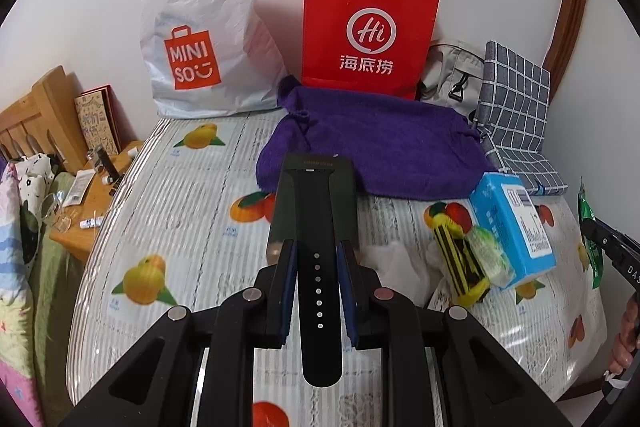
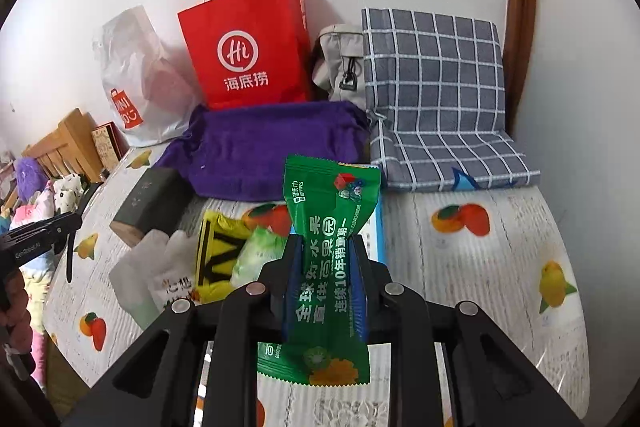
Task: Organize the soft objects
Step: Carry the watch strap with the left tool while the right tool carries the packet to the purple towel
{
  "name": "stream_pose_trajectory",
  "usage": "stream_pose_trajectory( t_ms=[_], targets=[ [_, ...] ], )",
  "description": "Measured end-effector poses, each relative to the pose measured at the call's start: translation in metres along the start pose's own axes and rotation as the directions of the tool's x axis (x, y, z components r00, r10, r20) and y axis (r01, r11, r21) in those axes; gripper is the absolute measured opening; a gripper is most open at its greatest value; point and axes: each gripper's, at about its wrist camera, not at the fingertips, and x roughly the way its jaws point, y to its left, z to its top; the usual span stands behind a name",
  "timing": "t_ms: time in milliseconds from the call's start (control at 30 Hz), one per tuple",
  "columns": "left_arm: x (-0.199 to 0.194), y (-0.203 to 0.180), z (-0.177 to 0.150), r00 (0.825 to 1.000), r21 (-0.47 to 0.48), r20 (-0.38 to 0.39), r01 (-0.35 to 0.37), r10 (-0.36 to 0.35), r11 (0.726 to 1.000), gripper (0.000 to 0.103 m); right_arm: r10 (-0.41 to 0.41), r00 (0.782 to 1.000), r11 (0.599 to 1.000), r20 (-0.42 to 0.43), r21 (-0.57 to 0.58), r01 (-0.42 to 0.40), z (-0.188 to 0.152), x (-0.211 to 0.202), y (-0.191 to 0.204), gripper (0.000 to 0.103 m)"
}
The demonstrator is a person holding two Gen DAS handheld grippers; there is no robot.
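Observation:
In the left wrist view my left gripper [image 1: 316,251] is shut on a black watch strap [image 1: 318,203], which runs lengthwise between the blue pads, above a dark green box [image 1: 285,203]. My right gripper [image 2: 326,247] is shut on a green wet-wipe packet [image 2: 332,195], held up over the table. A purple towel [image 1: 372,151] lies folded at the back. A yellow-and-black pouch [image 1: 460,263], a green-white packet [image 1: 490,251] and a white plastic bag [image 1: 400,267] lie between the grippers. The right gripper [image 1: 604,235] shows at the left view's right edge.
A red paper bag [image 1: 368,31] and a white Miniso bag [image 1: 208,39] stand against the wall. A grey bag [image 1: 452,75], a checked cushion [image 1: 516,107] and a blue box [image 1: 512,227] sit at the right. The fruit-print table cover [image 1: 180,219] borders a wooden shelf [image 1: 92,195].

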Motion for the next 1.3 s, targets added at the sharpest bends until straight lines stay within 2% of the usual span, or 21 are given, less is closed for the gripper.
stream_pose_trajectory(
  t_ms=[767,1300],
  targets=[
    [0.057,-0.025,0.084,1.0,0.029,-0.007,0.021,-0.021,0.999,0.02,0.016,1.0,0.999,0.024,-0.032,-0.015,0.084,0.048,-0.002,0.023],
    [0.123,-0.033,0.133,0.997,0.03,-0.064,0.053,-0.051,0.998,0.02,0.071,0.997,0.995,-0.004,-0.071,-0.071,0.132,0.117,0.012,0.023]
  ],
)
